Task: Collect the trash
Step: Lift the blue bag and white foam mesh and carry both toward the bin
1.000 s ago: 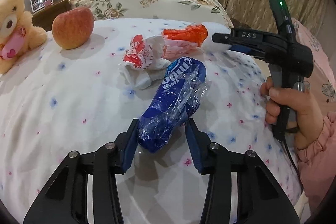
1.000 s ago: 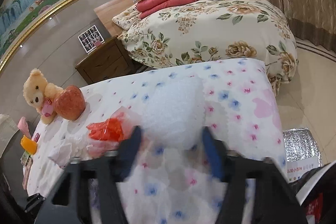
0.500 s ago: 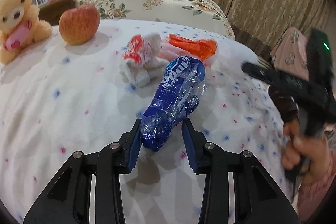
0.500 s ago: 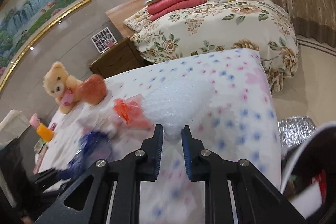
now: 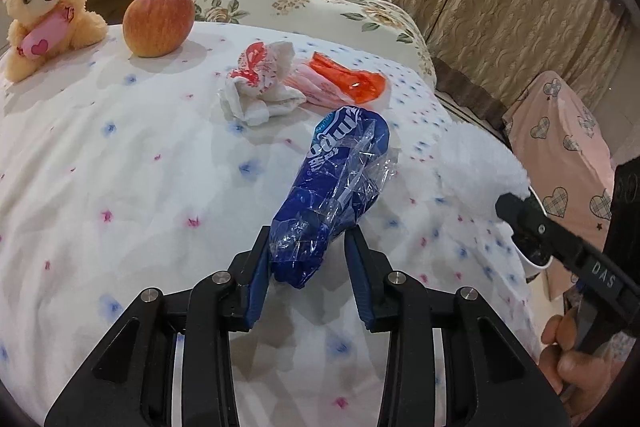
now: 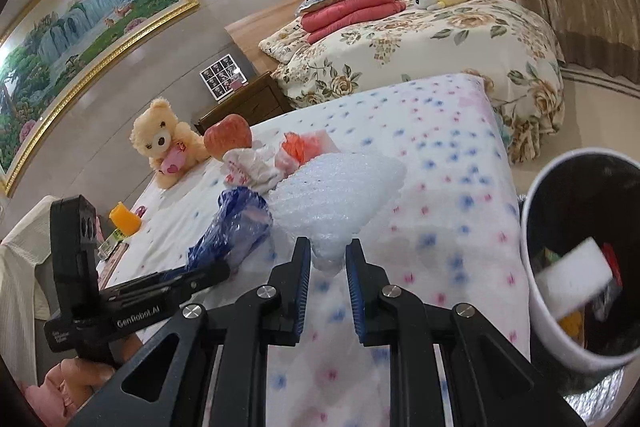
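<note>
The left gripper [image 5: 306,259] has its fingers [image 5: 258,285] clenched on the near end of a blue wrapper [image 5: 334,195], which slants away over the flowered sheet [image 5: 120,163] of the bed toward its far right corner. The right gripper [image 6: 328,263] grips the near tip of a white bubble wrap [image 6: 336,193] between nearly closed fingers [image 6: 300,291]; in the left view the same wrap [image 5: 480,167] hangs at the bed's right edge, just beside the wrapper.

Past the wrapper, near the far right corner, lie a crumpled white-and-red tissue [image 5: 262,85] and, touching it on the right, an orange-and-pink bag [image 5: 344,83]. An apple [image 5: 158,23] and a teddy bear [image 5: 46,3] sit along the far left edge, well apart from the trash. The middle and near left of the sheet are open.

Beyond the bed's right edge stands a bin [image 6: 540,227] with a white rim and black lining, just beside the mattress side. Inside it a white block [image 6: 572,283] lies on top of other scraps, red, yellow and green; what those are cannot be told. A second bed [image 6: 460,39] with a floral cover stands beyond the far edge, with open floor between it and the bin
</note>
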The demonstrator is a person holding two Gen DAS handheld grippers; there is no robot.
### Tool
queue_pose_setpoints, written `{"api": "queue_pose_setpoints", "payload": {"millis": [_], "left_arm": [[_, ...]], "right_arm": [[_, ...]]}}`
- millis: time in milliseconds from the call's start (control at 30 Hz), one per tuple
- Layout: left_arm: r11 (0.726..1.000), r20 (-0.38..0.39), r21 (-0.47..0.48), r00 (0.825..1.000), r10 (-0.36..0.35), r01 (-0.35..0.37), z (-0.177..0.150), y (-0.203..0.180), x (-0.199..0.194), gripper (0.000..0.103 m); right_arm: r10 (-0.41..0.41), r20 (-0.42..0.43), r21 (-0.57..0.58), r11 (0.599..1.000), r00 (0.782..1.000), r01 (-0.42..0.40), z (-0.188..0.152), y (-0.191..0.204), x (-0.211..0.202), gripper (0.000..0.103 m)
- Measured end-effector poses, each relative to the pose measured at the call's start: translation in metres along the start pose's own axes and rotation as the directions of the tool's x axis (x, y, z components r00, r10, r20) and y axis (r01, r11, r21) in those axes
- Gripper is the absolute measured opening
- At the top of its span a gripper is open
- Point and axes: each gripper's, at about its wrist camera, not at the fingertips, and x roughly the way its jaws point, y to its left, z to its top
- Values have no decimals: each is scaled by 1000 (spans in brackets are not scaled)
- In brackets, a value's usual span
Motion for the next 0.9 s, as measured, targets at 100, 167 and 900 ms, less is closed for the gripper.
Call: {"api": "queue_pose_setpoints", "payload": {"millis": [100,167,900], "left_arm": [[1000,6,12,1000,-6,6,-2,-7,-4,33],[1000,9,18,1000,-8,8,-4,-11,-6,27],[990,-3,127,998,-57,57,-15,-59,-8,21]], "right_arm": [[-3,8,4,1000,1000,3,-6,-1,-7,18],[-6,13,9,1000,1000,6,-9,-2,-12,18],[-31,55,34,999,998,29,-25,-22,-47,18]]}}
